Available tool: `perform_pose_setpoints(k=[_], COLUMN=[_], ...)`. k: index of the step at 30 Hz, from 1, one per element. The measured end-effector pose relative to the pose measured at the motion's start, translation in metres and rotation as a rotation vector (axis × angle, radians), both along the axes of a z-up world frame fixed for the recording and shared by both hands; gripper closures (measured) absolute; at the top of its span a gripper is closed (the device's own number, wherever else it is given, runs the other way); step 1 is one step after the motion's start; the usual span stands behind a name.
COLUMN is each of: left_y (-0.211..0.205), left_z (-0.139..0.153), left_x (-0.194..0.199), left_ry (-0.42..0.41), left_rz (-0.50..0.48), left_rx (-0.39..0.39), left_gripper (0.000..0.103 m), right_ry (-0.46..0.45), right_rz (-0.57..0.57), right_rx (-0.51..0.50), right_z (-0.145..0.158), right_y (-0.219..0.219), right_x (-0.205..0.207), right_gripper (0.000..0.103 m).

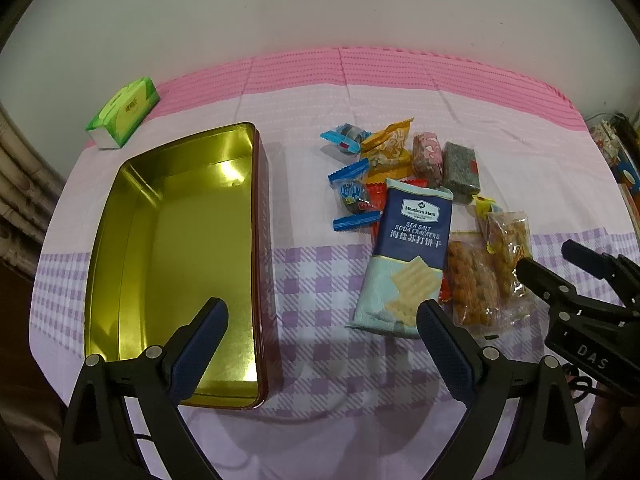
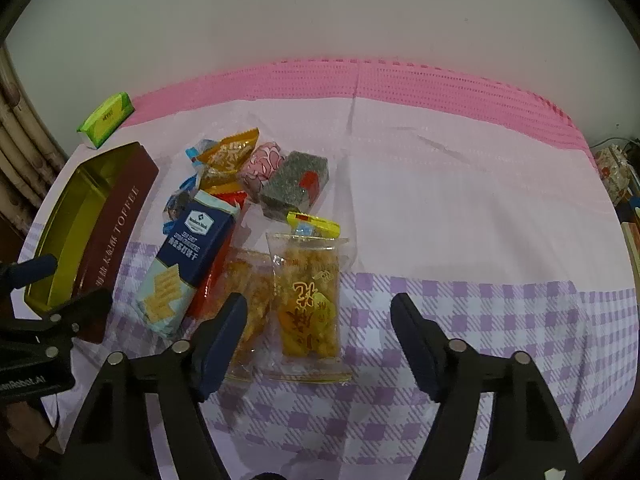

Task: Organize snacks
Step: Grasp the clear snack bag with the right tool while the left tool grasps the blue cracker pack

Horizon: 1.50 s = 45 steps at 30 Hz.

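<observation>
A: Which step are we on?

B: Start of the first pick, I'd say. The tin point(image 1: 172, 264) is empty, open-topped, on the left of the table point(image 2: 460, 200). All snacks are loose in a pile to its right: soda cracker pack point(image 1: 408, 256), small wrapped candies point(image 1: 352, 184) behind it, two clear fried-snack packs nearest the right tool.

A: Right tool state?

B: Right tool point(image 2: 320, 320) is part-way open, nothing clamped. The near fried-snack pack point(image 2: 308, 304) lies between its fingers, and the pads don't look to be pressing on it. The left finger point(image 2: 224, 332) overlaps the second pack point(image 2: 244, 292).

A: Left?

B: Left tool point(image 1: 322, 328) is wide, empty, and pitched steeply down, hovering over the tin's near right corner and the bare cloth beside it.

A: Next move?

B: Likely close on the one pack only, lift, and carry it left into the tin. Crinkly film: risk of slipping, or snagging the neighbour.
</observation>
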State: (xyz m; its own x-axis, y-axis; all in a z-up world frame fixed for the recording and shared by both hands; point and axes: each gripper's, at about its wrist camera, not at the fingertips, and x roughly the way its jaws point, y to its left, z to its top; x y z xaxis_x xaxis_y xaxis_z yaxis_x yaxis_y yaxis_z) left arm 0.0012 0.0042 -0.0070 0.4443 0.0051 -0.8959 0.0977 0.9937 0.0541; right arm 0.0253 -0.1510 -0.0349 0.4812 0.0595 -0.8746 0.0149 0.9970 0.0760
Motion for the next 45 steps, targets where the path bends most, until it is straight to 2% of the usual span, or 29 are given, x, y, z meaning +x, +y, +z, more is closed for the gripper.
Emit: perform_pose_setpoints(k=[13, 21, 31, 39, 45], left_y=[-0.003, -0.013, -0.031, -0.044, -0.048], left_z=[0.001, -0.002, -0.013, -0.03, -0.042], left_x=[0.01, 0.017, 0.03, 0.046, 0.063], left_ry=[-0.011, -0.001, 0.046, 0.122, 0.166], left_rz=[-0.013, -0.051, -0.105, -0.132, -0.117], left_rx=[0.008, 0.013, -0.002, -0.04, -0.033], left_gripper=[0.008, 0.008, 0.008, 0.008, 0.017], right_ry=[0.048, 0.07, 0.054, 0.059, 0.063], right_rz=[0.005, 0.01, -0.043, -0.094, -0.109], right_rx=[0.034, 0.063, 0.055, 0.069, 0.093], right_z=[-0.021, -0.032, -0.03, -0.032, -0.033], right_y=[-0.001, 0.0, -0.025, -0.048, -0.055], right_x=[0.014, 0.019, 0.011, 0.002, 0.0], right_gripper=[0.046, 0.067, 0.068, 0.068, 0.068])
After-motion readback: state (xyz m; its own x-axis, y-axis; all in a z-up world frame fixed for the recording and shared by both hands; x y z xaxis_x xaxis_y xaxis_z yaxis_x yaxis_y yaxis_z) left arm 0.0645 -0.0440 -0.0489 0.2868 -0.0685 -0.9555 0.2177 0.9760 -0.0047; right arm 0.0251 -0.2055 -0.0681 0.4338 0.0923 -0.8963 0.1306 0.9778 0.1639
